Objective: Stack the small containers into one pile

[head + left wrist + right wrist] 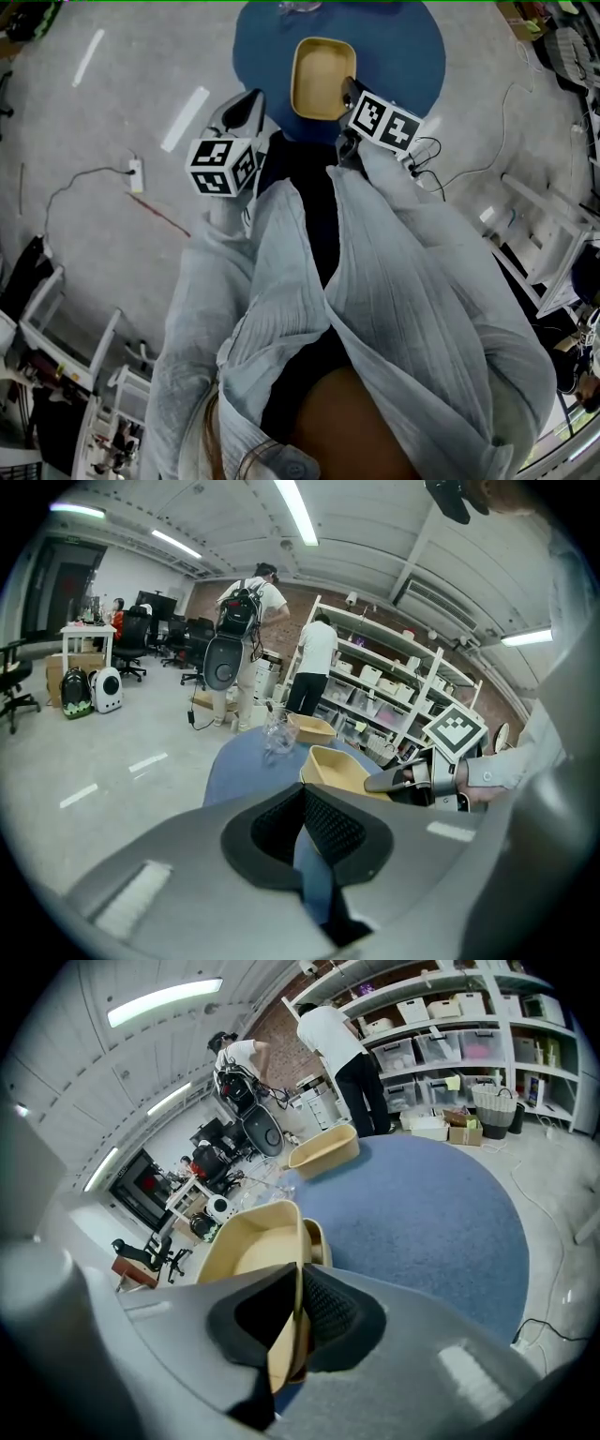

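Note:
A tan container sits over the round blue table top. My right gripper is shut on its right rim. In the right gripper view the tan wall is pinched between the black pads, and a second tan rim shows just beside it. A second tan container stands farther back on the blue surface, apart from the first. My left gripper hangs left of the held container, over the floor by the table edge. Its jaws meet at the tips with nothing between them.
A clear plastic item lies on the table near the far container. Two people stand by white shelving behind the table. A white power strip and cables lie on the grey floor at left. Chairs and shelving frames line both sides.

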Motion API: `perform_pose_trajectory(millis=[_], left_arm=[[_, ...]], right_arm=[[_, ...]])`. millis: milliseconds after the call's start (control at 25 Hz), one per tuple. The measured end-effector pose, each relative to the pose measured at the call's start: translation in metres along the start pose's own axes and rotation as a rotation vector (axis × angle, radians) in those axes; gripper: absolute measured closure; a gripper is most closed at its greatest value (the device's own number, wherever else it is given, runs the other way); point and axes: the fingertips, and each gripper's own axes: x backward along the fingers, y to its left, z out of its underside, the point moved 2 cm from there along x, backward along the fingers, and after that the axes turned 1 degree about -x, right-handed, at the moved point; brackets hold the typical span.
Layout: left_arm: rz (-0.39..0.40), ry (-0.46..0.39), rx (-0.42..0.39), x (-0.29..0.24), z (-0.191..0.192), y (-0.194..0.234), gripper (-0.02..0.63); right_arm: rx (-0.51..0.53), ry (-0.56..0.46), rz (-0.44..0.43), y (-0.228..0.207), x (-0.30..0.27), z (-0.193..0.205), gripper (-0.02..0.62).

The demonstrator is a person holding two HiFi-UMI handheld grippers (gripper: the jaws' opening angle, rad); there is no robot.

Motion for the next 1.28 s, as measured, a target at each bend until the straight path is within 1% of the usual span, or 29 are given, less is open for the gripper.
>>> perform_pose_trajectory(millis=[280, 400, 760, 800, 1000, 1040, 1080, 1280], left_arm=[[-0.002, 0.017, 0.019, 0.002, 0.007, 0.003, 0.592], [0.006, 0.027, 0.016, 0.0, 0.012, -0.001, 0.591], [0.017, 0.031, 0.018, -0.003, 0.014, -0.007, 0.592], [0.017, 0.031, 0.016, -0.003, 0.013, -0.008, 0.592], [0.023, 0.026, 0.009, -0.006, 0.009, -0.006, 0.592], [0.024, 0.026, 0.007, -0.007, 0.008, -0.006, 0.592], [0.026, 0.025, 0.004, -0.007, 0.007, -0.006, 0.591], [0.04, 0.022, -0.009, -0.008, 0.003, -0.007, 0.592]], right_arm=[[-0.011, -0.016, 0.046, -0.004, -0.001, 0.004, 0.574], [0.014, -0.021, 0.066, -0.009, -0.001, 0.004, 0.572], [0.047, -0.024, 0.064, -0.007, -0.004, 0.003, 0.561], [0.045, -0.023, 0.056, -0.006, -0.004, 0.002, 0.546], [0.07, -0.005, 0.006, 0.005, -0.008, 0.002, 0.395], [0.077, -0.001, 0.001, 0.007, -0.008, 0.003, 0.343], [0.084, 0.001, -0.004, 0.009, -0.009, 0.002, 0.308], [0.117, -0.007, -0.036, 0.013, -0.007, 0.0, 0.213]])
